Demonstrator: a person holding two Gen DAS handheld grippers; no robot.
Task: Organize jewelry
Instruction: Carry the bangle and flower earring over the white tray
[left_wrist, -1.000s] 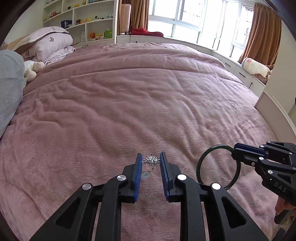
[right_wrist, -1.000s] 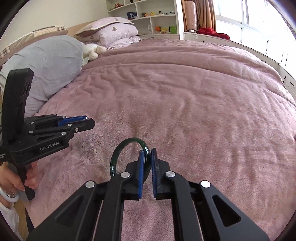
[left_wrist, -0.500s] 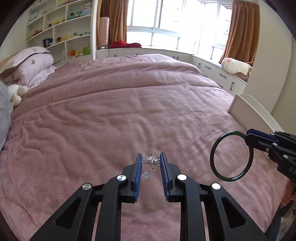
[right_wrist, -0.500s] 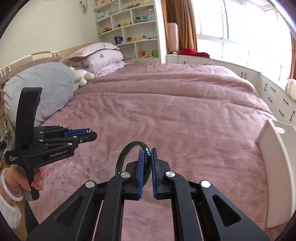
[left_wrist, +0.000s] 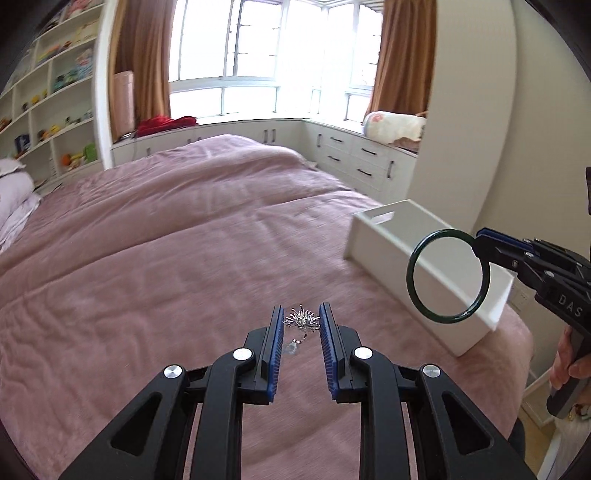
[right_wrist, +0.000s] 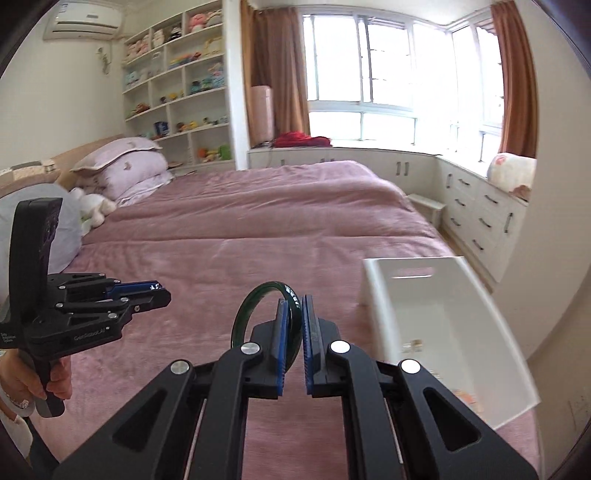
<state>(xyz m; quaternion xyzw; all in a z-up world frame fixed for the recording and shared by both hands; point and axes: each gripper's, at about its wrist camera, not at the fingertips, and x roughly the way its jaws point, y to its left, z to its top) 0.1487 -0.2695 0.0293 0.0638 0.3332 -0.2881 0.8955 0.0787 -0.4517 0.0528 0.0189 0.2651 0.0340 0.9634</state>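
Observation:
My left gripper (left_wrist: 301, 317) is shut on a small silver spiky brooch (left_wrist: 301, 320) and holds it above the pink bedspread; a little tag dangles under it. My right gripper (right_wrist: 292, 308) is shut on a dark green jade bangle (right_wrist: 255, 306), held upright in the air. The bangle also shows in the left wrist view (left_wrist: 448, 315), in front of a white open box (left_wrist: 391, 236) on the bed's right corner. In the right wrist view the box (right_wrist: 373, 291) lies just right of the bangle, with small items inside. The left gripper shows there at far left (right_wrist: 155, 290).
The pink bedspread (left_wrist: 166, 277) covers a large bed. Pillows (right_wrist: 122, 166) and a plush toy (right_wrist: 92, 206) lie at the head. White drawers (right_wrist: 476, 210) and a window seat run along the far and right sides. Shelves (right_wrist: 181, 88) stand behind the bed.
Both grippers have lifted and swung right, each still holding its item. The white box has come fully into view beside the bangle.

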